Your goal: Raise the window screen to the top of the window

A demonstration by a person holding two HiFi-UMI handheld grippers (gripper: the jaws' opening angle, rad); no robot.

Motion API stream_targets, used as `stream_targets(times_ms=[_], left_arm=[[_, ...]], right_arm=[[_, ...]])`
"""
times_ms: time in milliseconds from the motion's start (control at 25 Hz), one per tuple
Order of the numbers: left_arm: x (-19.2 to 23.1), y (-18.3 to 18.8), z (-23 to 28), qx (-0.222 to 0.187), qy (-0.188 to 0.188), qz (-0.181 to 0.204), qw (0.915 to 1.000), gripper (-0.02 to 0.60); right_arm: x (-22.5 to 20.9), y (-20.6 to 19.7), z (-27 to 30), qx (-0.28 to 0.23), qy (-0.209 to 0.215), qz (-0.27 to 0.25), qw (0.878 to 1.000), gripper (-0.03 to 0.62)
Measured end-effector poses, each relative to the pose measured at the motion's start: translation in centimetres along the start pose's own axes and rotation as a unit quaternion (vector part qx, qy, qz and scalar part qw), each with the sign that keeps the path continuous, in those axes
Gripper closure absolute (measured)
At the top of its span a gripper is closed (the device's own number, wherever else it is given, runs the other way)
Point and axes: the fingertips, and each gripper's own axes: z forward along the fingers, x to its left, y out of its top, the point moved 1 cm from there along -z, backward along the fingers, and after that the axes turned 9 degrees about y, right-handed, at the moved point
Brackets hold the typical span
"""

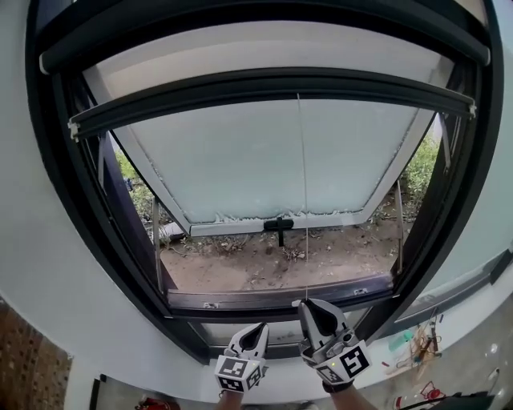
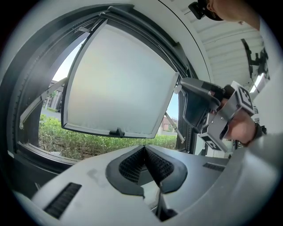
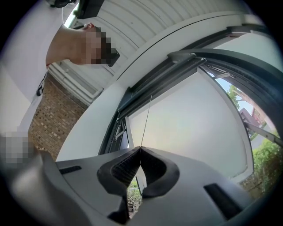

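Observation:
The window screen's dark pull bar (image 1: 272, 84) lies across the window frame (image 1: 80, 208), a little below the roller housing (image 1: 264, 24) at the top. From the bar a thin cord (image 1: 303, 200) hangs straight down to my right gripper (image 1: 307, 304), which is shut on the cord's low end just above the sill. In the right gripper view the cord (image 3: 146, 117) rises from the closed tips (image 3: 140, 148) to the bar (image 3: 177, 62). My left gripper (image 1: 256, 330) sits beside it to the left, shut with nothing in it (image 2: 144, 148). The right gripper (image 2: 199, 106) shows in the left gripper view.
Beyond the frame a frosted glass sash (image 1: 264, 168) is swung outward, with a black handle (image 1: 278, 224) on its lower edge. Bare soil (image 1: 272, 260) and a hedge (image 2: 66, 137) lie outside. Small items (image 1: 417, 344) lie on the floor at lower right. Brick wall (image 1: 20, 360) at left.

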Motion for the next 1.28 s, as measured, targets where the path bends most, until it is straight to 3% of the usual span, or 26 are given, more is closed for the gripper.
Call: stream_targets(times_ms=[320,680,760,920,1080,1280], left_arm=[[0.1,-0.3,0.4,0.006,0.0,0.002,1.0,0.58],[0.4,0.1,1.0,0.002,0.002,0.009,1.0,0.58],[0.5,0.1,1.1,0.003,0.004,0.008,1.0,0.58],[0.5,-0.1,0.7,0.007,0.006,0.004,0.9999,0.58],[0.7,0.6,0.8,0.001,0.008,0.007,0.9999,0.58],[0.4,1.9,1.1,-0.015,0.004,0.018,0.9997,0.58]], right_arm=[[0.3,5.1,0.9,-0.043,0.006,-0.036,0.998,0.591],[0.0,9.9,0.8,-0.135,0.03,-0.011,0.99,0.591],[0.0,8.7,0.9,-0.105,0.032,-0.012,0.994,0.591],[-0.7,1.1,0.5,0.033,-0.01,0.045,0.998,0.591],[-0.9,-7.1,-1.1,0.158,-0.043,0.093,0.982,0.591],[-0.3,-12.0,-2.6,0.235,-0.037,0.057,0.97,0.591]])
